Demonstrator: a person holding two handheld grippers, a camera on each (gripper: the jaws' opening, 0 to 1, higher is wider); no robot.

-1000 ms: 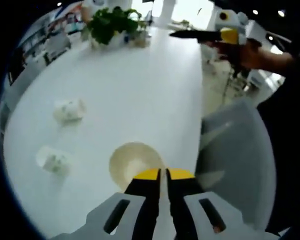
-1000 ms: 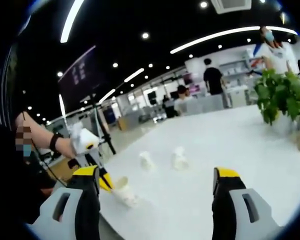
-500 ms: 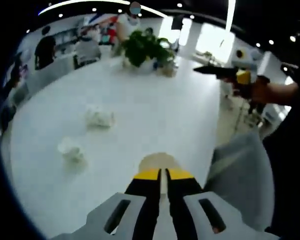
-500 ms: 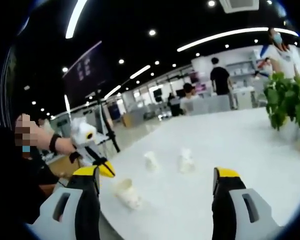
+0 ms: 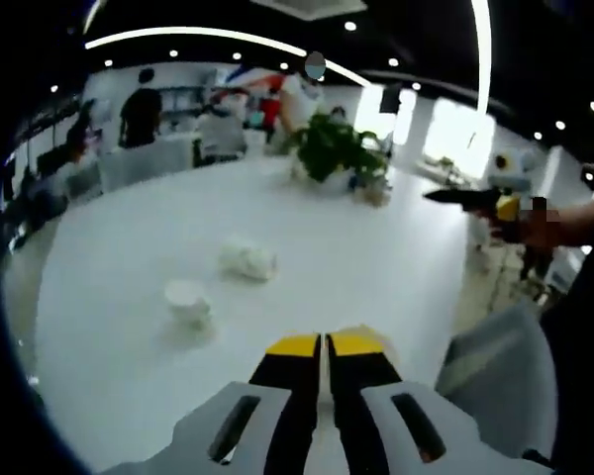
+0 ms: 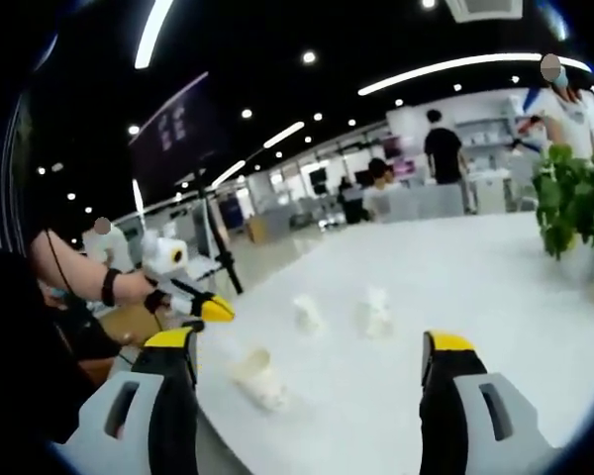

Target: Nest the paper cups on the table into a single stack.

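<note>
In the left gripper view, the left tool [image 5: 322, 344] rises from the near edge with its yellow-tipped jaws pressed together, clenched with nothing visible between them. It sits over the white surface [image 5: 129, 297], which spreads away toward the far side. Two paper cups stand apart on that surface, left of the jaws and farther off: an upright cup [image 5: 188, 303] with its open mouth up, and beyond it a crumpled-looking cup [image 5: 247, 260] lying over on its side. A potted plant [image 5: 334, 150] stands at the far end of the surface, with several people [image 5: 139, 109] behind it. On the right, a hand [image 5: 535, 223] holds the right tool, its dark jaws pointing left, well off the surface.

In the right gripper view, the right tool [image 6: 312, 358] has its two yellow-tipped jaws spread wide, released and holding nothing. Between them lies the surface [image 6: 455, 297], where a third paper cup [image 6: 259, 376] lies tipped on its side close to the near edge, just right of the left-hand jaw. Farther off, the two other cups [image 6: 307, 314] [image 6: 375, 312] sit side by side, near each other but apart. At the left, the left tool [image 6: 206, 306] shows in a person's hand [image 6: 158, 293], hanging above the tipped cup and not touching it. The plant [image 6: 574, 203] stands at the right edge.
</note>
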